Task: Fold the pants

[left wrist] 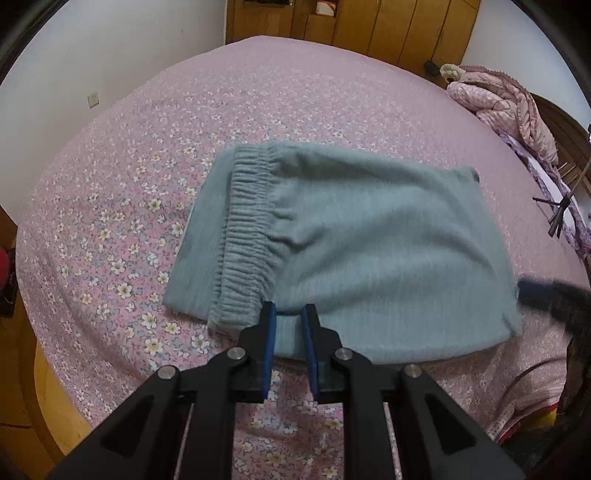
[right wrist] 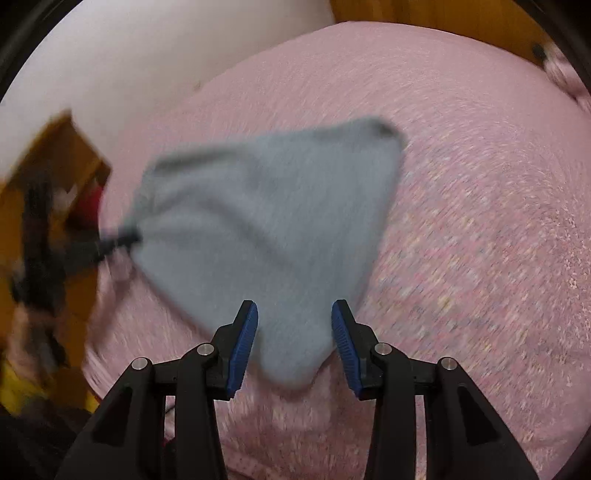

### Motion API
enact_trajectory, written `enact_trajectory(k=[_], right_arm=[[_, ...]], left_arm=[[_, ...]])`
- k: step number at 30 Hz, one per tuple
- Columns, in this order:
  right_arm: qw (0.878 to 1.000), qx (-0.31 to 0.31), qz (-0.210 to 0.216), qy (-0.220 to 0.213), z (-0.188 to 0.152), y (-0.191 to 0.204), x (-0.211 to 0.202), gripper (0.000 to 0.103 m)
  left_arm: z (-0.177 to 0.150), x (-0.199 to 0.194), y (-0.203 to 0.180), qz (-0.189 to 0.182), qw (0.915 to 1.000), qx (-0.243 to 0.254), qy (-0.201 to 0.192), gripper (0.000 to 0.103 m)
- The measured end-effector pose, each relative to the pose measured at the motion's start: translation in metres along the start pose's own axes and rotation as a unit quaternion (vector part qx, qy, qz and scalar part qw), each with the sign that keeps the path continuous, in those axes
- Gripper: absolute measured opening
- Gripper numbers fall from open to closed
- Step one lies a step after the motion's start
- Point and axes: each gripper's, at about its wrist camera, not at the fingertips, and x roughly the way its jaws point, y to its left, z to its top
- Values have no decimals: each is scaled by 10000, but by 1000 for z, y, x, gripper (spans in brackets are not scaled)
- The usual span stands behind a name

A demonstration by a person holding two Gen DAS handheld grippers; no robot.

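Observation:
The grey-green pants [left wrist: 351, 240] lie folded into a short stack on the pink floral bed sheet [left wrist: 147, 166], with the ribbed elastic waistband [left wrist: 247, 236] on top at the left. My left gripper [left wrist: 288, 314] is open a little, its blue pads on either side of the near edge of the fabric beside the waistband. My right gripper [right wrist: 293, 321] is open wide over the near corner of the pants [right wrist: 266, 229], holding nothing; its view is blurred by motion. It shows in the left wrist view as a dark blur [left wrist: 554, 295] at the right edge of the pants.
A crumpled pink quilt [left wrist: 506, 99] lies at the far right of the bed. Wooden wardrobe doors [left wrist: 369, 26] stand behind the bed. A wooden bed frame [left wrist: 48, 398] runs along the near left edge.

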Motion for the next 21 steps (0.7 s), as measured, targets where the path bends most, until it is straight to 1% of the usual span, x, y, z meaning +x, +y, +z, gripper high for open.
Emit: enact_trajectory(k=[3,5,8,10,12,15,17,18,19,20,21], right_arm=[[9970,704,302,-84,37,-40,7,46],[9935,1072,377,-49,58,-62,21,46],[9920,1143,519,134,80,-71,44,46],[9921,1143,464,241,89,-73,57,46],[9897,1292,595,188,99,-76,64,45],[9831,1616,863,-71,109,-89,62,31],[9746,1938,1077,-298,112,-103,59,27],[9705,2068,1165,-414,113,-111,56,22],[9682,2147,1180,-501,113,-116,53,19],[9654,2250,1136,-663,113,-124,46,10],[9628,2359,1049,-802,114,-130,39,10]], left_arm=[[1,3,6,-96,9998,-145,-1,15],[1,3,7,-114,9998,-156,7,15],[0,3,10,-107,9998,-144,8,15],[0,3,11,-121,9998,-145,11,15],[-1,2,13,-148,9998,-155,4,15],[1,2,17,-186,9997,-185,3,15],[0,1,20,-207,9996,-202,2,15],[0,1,21,-211,9996,-205,-1,15],[-1,0,23,-217,9995,-208,-5,15],[-1,0,24,-222,9995,-212,-7,15],[-2,-1,25,-230,9995,-223,-9,15]])
